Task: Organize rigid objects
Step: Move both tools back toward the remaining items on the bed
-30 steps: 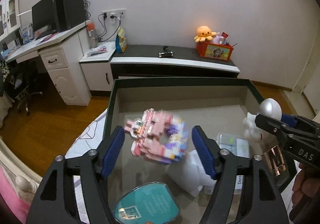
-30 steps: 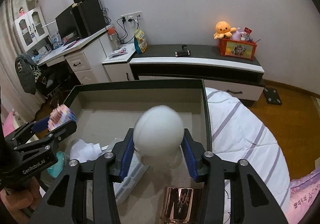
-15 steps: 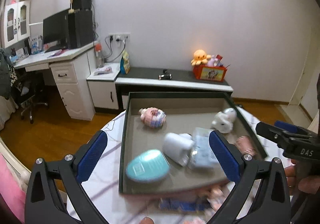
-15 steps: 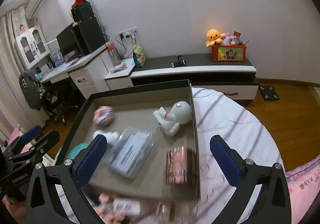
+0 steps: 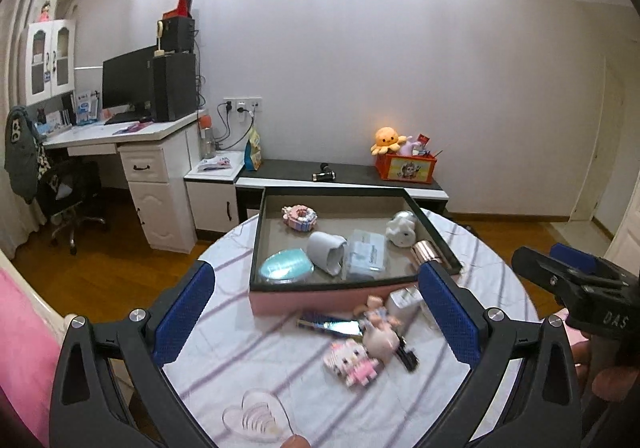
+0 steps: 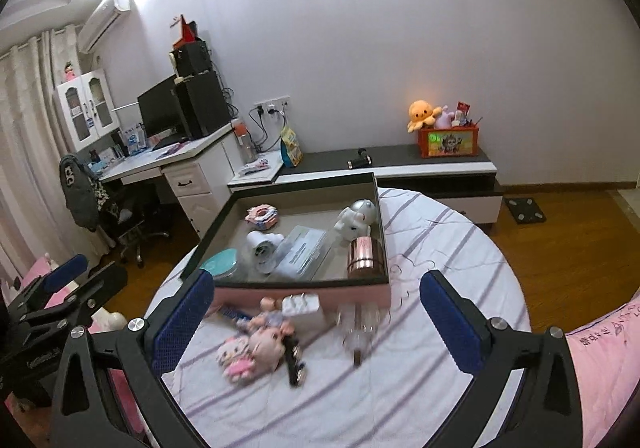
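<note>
A dark-rimmed pink box stands on the round table. In it lie a pink block toy, a white astronaut figure, a grey-white roll, a teal case, a clear packet and a copper cylinder. In front of the box lie a pink kitty figure, a doll, a white charger and a black stick. My left gripper and right gripper are both open, empty, held back above the table.
A clear heart-shaped dish lies at the table's near edge. A clear glass piece stands right of the charger. A low cabinet with an orange toy box and a white desk stand behind the table.
Both grippers let go of their loads, the left the pink block toy and the right the astronaut, which now lie in the box. Both opened wide and drew back and up.
</note>
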`<state>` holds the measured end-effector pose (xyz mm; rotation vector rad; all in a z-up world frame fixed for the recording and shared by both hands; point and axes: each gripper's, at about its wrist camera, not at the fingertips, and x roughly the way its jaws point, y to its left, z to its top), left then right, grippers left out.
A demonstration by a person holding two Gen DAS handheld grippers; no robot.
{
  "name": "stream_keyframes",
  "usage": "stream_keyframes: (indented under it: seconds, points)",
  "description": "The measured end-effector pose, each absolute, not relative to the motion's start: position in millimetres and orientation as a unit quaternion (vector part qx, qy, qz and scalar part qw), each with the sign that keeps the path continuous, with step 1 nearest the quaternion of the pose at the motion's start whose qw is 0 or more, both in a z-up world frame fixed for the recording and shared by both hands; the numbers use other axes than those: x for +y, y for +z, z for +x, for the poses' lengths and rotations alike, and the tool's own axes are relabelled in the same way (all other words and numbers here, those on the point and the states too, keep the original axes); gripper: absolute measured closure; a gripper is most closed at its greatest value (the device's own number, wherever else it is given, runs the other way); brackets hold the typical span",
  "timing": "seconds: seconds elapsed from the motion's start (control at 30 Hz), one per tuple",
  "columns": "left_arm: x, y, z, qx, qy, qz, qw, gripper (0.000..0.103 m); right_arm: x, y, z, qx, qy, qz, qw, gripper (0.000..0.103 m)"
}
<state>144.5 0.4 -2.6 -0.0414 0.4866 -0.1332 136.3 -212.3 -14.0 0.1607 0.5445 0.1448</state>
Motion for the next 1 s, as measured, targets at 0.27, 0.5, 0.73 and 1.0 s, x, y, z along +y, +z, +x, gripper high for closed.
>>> stream_keyframes:
  seconds: [0.27, 0.5, 0.73, 1.0]
  points:
    - [3.1, 4.3, 98.2, 0.225, -0.063, -0.036, 0.972, 0.000, -209.3, -10.1, 79.0, 0.240, 0.062, 0.076, 0.966, 0.000]
    - [3.0, 0.6, 73.5, 0.222, -0.052, -0.033, 0.973, 0.000, -206.5, -14.1, 45.3, 0.231, 0.053, 0.074, 0.969, 0.000]
    - [4.4, -12.8, 53.7, 0.233, -0.042, -0.024, 0.971, 0.000, -192.0, -18.7, 42.4, 0.232, 0.066, 0.060, 0.969, 0.000]
    - [15.1, -17.6, 50.2, 0.238, -0.032, -0.035, 0.970, 0.000, -183.5, -26.0, 40.5, 0.242, 0.073, 0.054, 0.966, 0.000]
